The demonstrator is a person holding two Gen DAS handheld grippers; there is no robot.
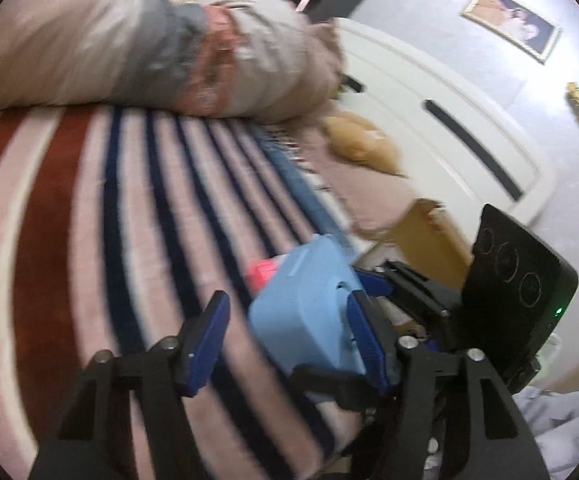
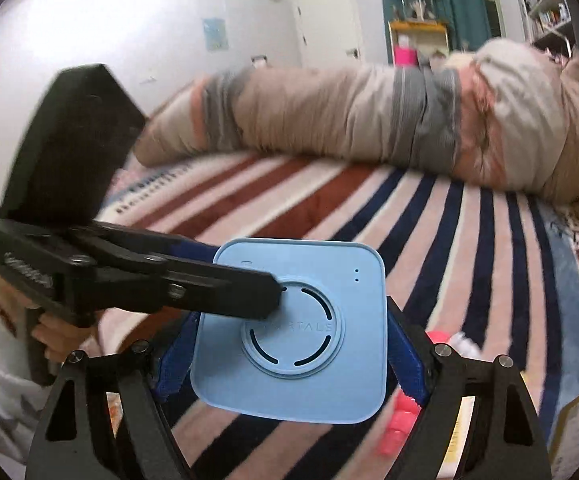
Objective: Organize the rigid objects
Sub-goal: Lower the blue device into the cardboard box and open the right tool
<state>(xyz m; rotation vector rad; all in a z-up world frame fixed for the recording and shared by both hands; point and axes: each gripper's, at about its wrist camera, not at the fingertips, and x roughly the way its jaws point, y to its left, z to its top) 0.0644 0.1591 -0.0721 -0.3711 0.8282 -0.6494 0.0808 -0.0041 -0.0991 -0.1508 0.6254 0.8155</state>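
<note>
A light blue square device (image 2: 289, 332) with a round vent ring is held between the blue pads of my right gripper (image 2: 289, 356), above the striped bed cover. The same device shows in the left wrist view (image 1: 305, 312), with the right gripper's fingers (image 1: 373, 284) on it. My left gripper (image 1: 289, 340) is open; its right pad (image 1: 365, 336) lies against the device's side, and its left pad (image 1: 205, 340) is apart from it. In the right wrist view the left gripper's black finger (image 2: 225, 288) reaches over the device's face.
A pink object (image 2: 399, 420) lies on the striped cover (image 2: 449, 240) just under the device. A rolled beige and grey duvet (image 2: 369, 116) lies along the far side. A cardboard box (image 1: 425, 236) and white headboard (image 1: 429, 120) stand past the bed's edge.
</note>
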